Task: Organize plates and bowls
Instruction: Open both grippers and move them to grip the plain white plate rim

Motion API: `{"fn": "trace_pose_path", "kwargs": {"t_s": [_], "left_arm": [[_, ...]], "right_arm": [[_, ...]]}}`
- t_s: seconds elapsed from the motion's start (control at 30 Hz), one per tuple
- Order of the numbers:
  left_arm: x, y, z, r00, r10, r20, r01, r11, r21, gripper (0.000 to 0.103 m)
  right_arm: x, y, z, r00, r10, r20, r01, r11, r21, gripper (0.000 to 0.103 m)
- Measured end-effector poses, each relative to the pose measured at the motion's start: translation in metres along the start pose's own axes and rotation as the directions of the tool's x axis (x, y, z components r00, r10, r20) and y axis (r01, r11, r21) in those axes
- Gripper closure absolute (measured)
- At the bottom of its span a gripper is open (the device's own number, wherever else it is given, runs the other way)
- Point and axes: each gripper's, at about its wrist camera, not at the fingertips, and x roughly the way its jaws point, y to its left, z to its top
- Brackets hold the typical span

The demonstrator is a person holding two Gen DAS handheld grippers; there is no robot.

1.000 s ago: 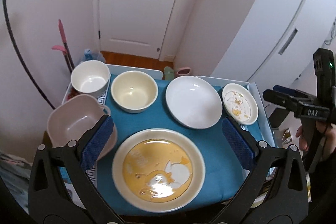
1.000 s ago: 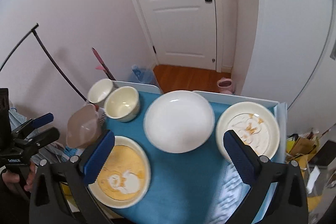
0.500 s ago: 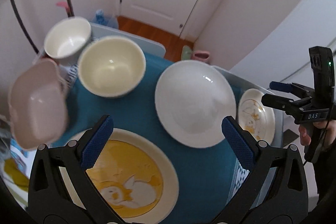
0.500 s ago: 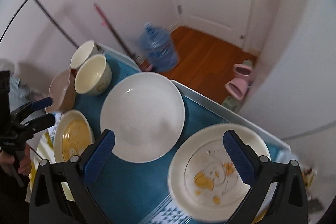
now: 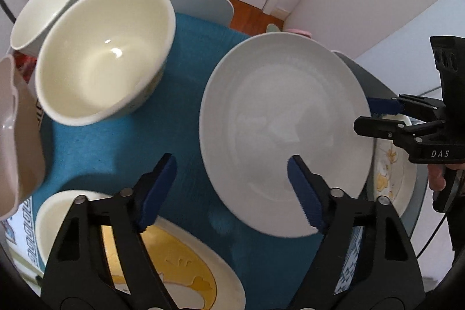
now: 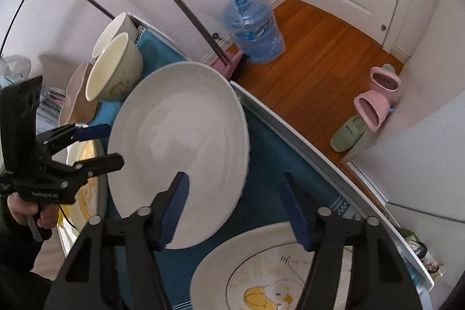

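Left wrist view is filled at its centre by the plain white plate (image 5: 286, 132), which lies flat on the blue cloth (image 5: 96, 147) and is approached from both sides. Nothing is seen to be stacked yet: every dish lies singly, so the sorting is judged to be at its very start (all of it is left to do).

The left gripper (image 5: 232, 191) is held wide, its right finger over the plate's 5 o'clock rim and its left finger over bare cloth; nothing is held. The right gripper (image 6: 234, 211) is likewise spread and empty, one finger over the plate's near edge and the other over the cloth.

Outward from the plate, the cream bowl (image 5: 104, 54) is found at 10 o'clock, with a white bowl (image 5: 43, 13) just behind it and a pink tub (image 5: 17, 135) at 9 o'clock. The large yellow plate (image 5: 186, 266) lies at 7 o'clock, the small cartoon plate (image 6: 279, 272) at 3 o'clock.

Little room is left between the rims, so knocks against neighbouring dishes are judged likely. On the floor beyond, a water jug (image 6: 254, 28) and slippers (image 6: 375, 98) are seen.
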Motion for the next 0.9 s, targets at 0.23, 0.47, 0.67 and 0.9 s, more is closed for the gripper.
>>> {"fn": "trace_pose_path", "kwargs": {"t_s": [0.23,0.47,0.67,0.9], "left_arm": [[0.014,-0.003,-0.002,1.0,0.004,-0.017,-0.004,1.0,0.01,0.062],[0.012,0.011,-0.006,1.0,-0.013,0.011,0.013,0.999,-0.036,0.078],[0.004,0.015,-0.007,0.999,0.036,0.031,-0.035,0.999,-0.027,0.084],[-0.012,0.02,-0.01,0.997,0.035,0.066,-0.032,0.999,-0.043,0.089]], "right_arm": [[0.006,-0.002,-0.001,0.999,0.029,-0.013,-0.03,0.999,-0.034,0.074],[0.011,-0.001,0.0,1.0,0.01,-0.007,-0.01,0.998,-0.059,0.089],[0.01,-0.001,-0.001,1.0,0.014,0.003,-0.014,0.999,-0.052,0.089],[0.009,0.001,-0.004,0.999,0.039,0.012,-0.039,0.998,-0.044,0.089]]}}
